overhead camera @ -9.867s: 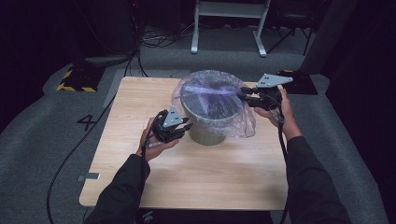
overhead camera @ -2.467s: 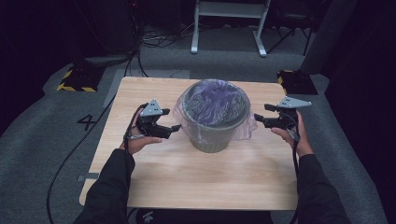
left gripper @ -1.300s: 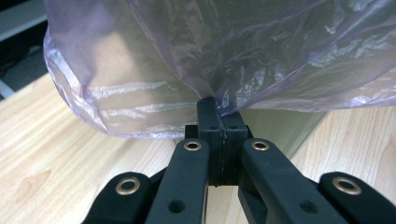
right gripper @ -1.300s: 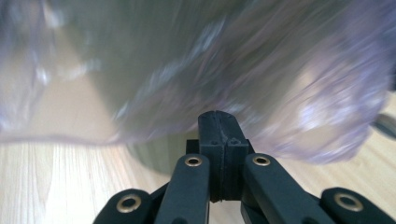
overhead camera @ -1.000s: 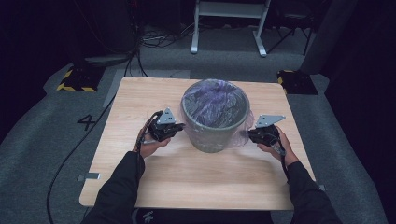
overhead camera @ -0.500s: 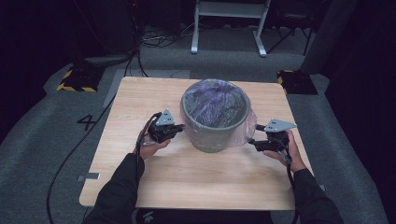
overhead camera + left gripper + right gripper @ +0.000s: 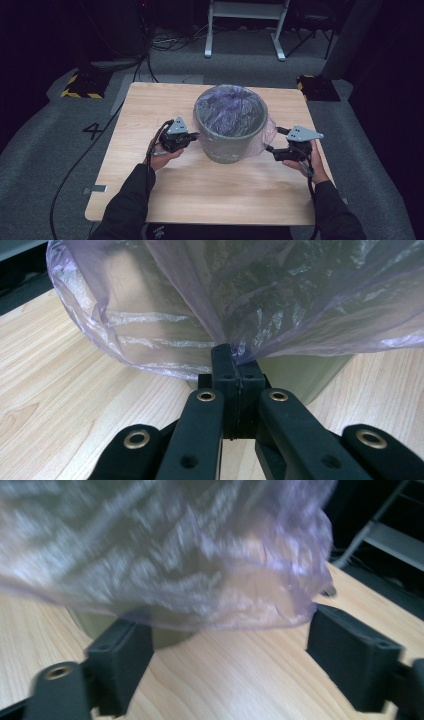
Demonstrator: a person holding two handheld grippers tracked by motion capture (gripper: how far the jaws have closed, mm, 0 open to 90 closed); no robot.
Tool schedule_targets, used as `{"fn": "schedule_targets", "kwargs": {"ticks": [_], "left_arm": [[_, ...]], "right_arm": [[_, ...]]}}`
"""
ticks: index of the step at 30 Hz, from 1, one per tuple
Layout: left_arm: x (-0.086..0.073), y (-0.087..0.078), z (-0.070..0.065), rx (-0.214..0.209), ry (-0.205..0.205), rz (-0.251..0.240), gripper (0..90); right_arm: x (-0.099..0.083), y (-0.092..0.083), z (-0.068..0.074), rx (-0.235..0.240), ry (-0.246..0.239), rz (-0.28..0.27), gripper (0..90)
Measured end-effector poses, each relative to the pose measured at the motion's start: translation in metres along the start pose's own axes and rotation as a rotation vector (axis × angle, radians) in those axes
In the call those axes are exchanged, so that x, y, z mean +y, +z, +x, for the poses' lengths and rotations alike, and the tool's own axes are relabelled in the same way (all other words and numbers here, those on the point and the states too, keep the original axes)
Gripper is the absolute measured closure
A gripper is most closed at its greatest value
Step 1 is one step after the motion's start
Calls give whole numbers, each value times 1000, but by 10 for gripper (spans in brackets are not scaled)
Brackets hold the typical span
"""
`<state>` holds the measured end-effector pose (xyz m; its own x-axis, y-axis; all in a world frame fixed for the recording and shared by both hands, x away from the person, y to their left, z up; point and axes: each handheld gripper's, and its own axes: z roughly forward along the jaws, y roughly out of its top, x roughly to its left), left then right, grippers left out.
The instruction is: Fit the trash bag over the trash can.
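Since the earlier frames, the right gripper (image 7: 274, 151) has released the plastic liner bag (image 7: 227, 107) and drawn back toward the right edge of the tabletop (image 7: 150, 100); its jaws have just been opening. The left gripper (image 7: 190, 140) has held its position.

High view: the grey bin (image 7: 229, 142) stands near the middle of the tabletop, the liner draped over its rim. The left gripper touches the bin's left side; the right gripper sits just beside the loose film on its right.

Left gripper view: the jaws are pressed together, clamping a fold of the liner bag (image 7: 260, 300) in front of the bin wall (image 7: 305, 375).

Right gripper view: the jaws stand wide apart, gripping nothing. The liner's hem (image 7: 225, 605) hangs between and above them, and the picture is blurred.
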<state>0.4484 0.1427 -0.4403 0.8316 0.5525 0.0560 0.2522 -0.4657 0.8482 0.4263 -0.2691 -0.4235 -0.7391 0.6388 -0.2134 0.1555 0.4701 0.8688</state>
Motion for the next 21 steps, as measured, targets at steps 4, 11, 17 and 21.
{"fn": "schedule_targets", "kwargs": {"ticks": [4,11,17,21], "left_arm": [[2,0,-1,-1,6,-5,899],[0,1,1,-1,-1,7,899],[-3,3,2,6,-1,21,900],[-5,3,3,8,-6,28,899]], "right_arm": [[5,6,6,33,-71,-22,572],[3,12,9,121,-99,-6,900],[-3,12,9,108,-102,22,900],[-10,10,10,114,-90,35,900]]}}
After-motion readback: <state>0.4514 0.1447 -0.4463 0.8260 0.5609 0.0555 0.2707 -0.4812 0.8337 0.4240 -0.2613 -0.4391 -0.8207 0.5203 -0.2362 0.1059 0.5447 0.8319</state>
